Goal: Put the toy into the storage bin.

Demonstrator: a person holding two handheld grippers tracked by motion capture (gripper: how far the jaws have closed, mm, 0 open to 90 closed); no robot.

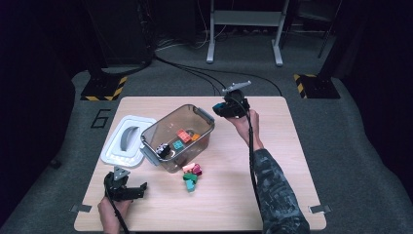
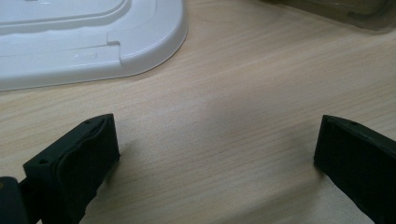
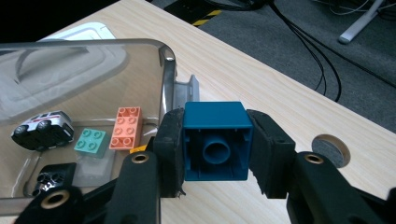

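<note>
Gripping blue block (image 3: 215, 140), clamped between right fingers (image 3: 169, 140)

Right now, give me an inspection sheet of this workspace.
Surface: wooden table, with a round hole near the right tool.
Job's things: blue block; clear bin holding an orange brick, a teal brick and toy cars.
Clutter: white lid; loose bricks beside the bin.
Tools: right tool shut on the blue block at the bin's corner; left tool open, nothing between its jaws.
Cables: black cables across the floor.
Surroundings: grey carpet, hazard-striped bases, metal stand.
</note>
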